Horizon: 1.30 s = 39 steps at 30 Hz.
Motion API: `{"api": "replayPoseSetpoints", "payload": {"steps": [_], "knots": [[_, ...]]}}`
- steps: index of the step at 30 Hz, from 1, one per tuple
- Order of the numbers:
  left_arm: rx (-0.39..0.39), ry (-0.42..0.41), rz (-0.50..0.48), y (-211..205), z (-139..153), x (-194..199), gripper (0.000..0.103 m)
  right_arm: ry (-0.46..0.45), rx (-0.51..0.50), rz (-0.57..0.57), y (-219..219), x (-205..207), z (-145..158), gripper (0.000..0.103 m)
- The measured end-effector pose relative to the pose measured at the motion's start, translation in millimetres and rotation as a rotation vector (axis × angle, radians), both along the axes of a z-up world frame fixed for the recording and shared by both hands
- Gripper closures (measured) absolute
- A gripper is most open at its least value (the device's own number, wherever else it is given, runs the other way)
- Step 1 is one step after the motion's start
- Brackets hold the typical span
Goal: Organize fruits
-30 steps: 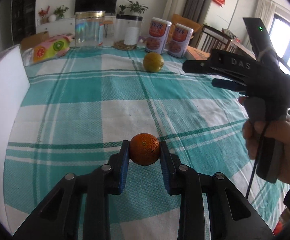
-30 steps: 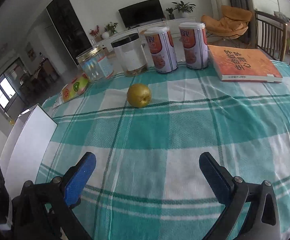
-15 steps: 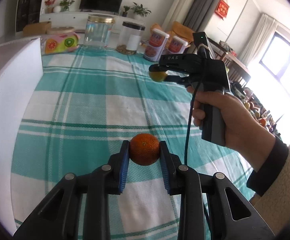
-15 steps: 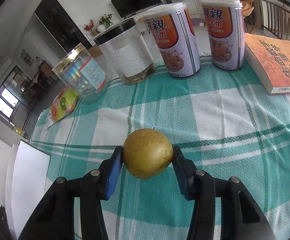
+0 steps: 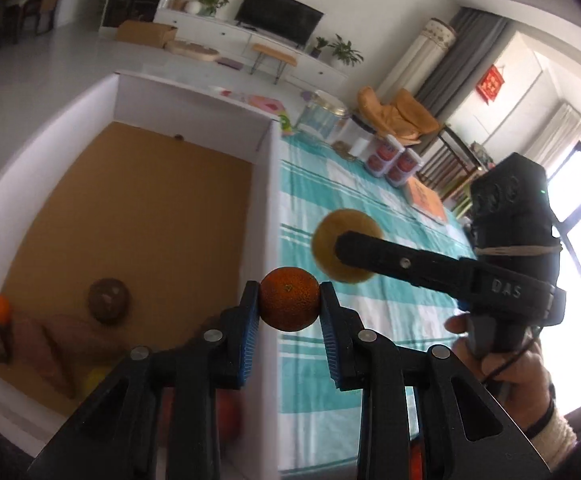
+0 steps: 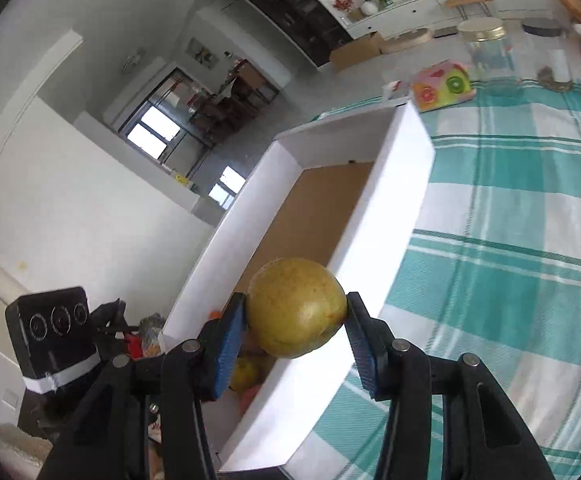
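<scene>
Both grippers have swung from over the open tablecloth toward the white box since the earlier frames, and the right one, wide a second ago, has closed on the pear.

Left wrist view: the left gripper (image 5: 289, 307) pinches the orange (image 5: 289, 304) between its blue pads, at lower centre, over the box's right wall. The white box (image 5: 268, 184) fills the left half; on its brown floor, lower left, lie a brown round fruit (image 5: 108, 300) and other blurred produce. At right, a hand (image 5: 502, 364) holds the right gripper (image 5: 344, 250), clamped on the pear (image 5: 340, 250) above the checked tablecloth (image 5: 370, 320).

Right wrist view: the pear (image 6: 296, 307) sits gripped at lower centre, in front of the box's long wall (image 6: 378, 248).
</scene>
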<state>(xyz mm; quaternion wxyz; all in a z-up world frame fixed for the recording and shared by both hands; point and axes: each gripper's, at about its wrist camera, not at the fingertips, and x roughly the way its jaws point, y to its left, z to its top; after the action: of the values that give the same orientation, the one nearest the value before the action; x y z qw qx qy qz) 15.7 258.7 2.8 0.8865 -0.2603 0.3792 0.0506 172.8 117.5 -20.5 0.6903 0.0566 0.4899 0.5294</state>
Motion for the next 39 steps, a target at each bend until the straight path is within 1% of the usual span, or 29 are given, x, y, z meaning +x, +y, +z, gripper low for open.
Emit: {"api": "replayPoseSetpoints", "payload": {"steps": [2, 3, 6, 8, 9, 10, 11, 12, 13, 14, 15, 16, 17, 19, 20, 23, 26, 28, 32, 35, 37, 39], "knots": [[0.057, 0.054, 0.090, 32, -12, -10, 0.073, -0.057, -0.068, 0.064, 36, -28, -1, 0.054], [0.084, 0.081, 0.118, 44, -19, -13, 0.073, -0.083, -0.109, 0.092, 52, -41, -5, 0.053], [0.132, 0.165, 0.160, 65, -41, -11, 0.072, -0.131, -0.216, 0.137, 87, -63, -24, 0.053], [0.159, 0.202, 0.180, 68, -52, -9, 0.065, -0.169, -0.284, 0.148, 103, -71, -39, 0.053], [0.175, 0.216, 0.178, 68, -54, -7, 0.051, -0.177, -0.310, 0.140, 106, -71, -46, 0.052], [0.195, 0.217, 0.184, 65, -55, -8, 0.035, -0.178, -0.318, 0.126, 106, -71, -50, 0.049], [0.214, 0.213, 0.191, 62, -54, -9, 0.030, -0.173, -0.316, 0.106, 102, -69, -51, 0.034], [0.227, 0.200, 0.193, 61, -52, -14, 0.030, -0.167, -0.303, 0.082, 96, -66, -49, 0.025], [0.239, 0.187, 0.192, 59, -49, -16, 0.030, -0.166, -0.270, 0.066, 88, -66, -44, 0.019], [0.253, 0.176, 0.194, 56, -47, -19, 0.030, -0.174, -0.267, 0.046, 81, -66, -37, 0.013], [0.270, 0.159, 0.201, 52, -42, -23, 0.029, -0.198, -0.268, 0.026, 75, -66, -27, 0.011], [0.295, 0.137, 0.215, 49, -36, -28, 0.027, -0.231, -0.265, 0.011, 68, -69, -17, 0.010], [0.332, 0.117, 0.238, 45, -29, -33, 0.021, -0.268, -0.261, 0.000, 61, -73, -7, 0.005], [0.414, 0.079, 0.291, 35, -15, -39, 0.020, -0.335, -0.268, -0.030, 49, -85, 12, 0.000], [0.442, 0.077, 0.312, 32, -10, -37, 0.019, -0.360, -0.281, -0.044, 43, -91, 20, 0.000], [0.470, 0.087, 0.325, 30, 2, -40, 0.019, -0.407, -0.306, -0.064, 34, -107, 34, 0.000], [0.513, 0.102, 0.353, 31, 6, -46, 0.019, -0.411, -0.323, -0.068, 40, -123, 38, 0.000], [0.525, 0.124, 0.367, 34, 4, -48, 0.019, -0.412, -0.337, -0.070, 43, -135, 42, 0.000], [0.545, 0.184, 0.389, 39, 1, -49, 0.019, -0.436, -0.375, -0.070, 52, -145, 37, 0.000], [0.536, 0.253, 0.415, 45, -2, -51, 0.019, -0.439, -0.402, -0.073, 58, -150, 31, 0.000], [0.520, 0.251, 0.412, 48, -3, -52, 0.019, -0.435, -0.423, -0.081, 61, -151, 29, 0.000], [0.528, 0.252, 0.416, 48, -3, -54, 0.019, -0.429, -0.436, -0.090, 63, -150, 26, 0.000]]}}
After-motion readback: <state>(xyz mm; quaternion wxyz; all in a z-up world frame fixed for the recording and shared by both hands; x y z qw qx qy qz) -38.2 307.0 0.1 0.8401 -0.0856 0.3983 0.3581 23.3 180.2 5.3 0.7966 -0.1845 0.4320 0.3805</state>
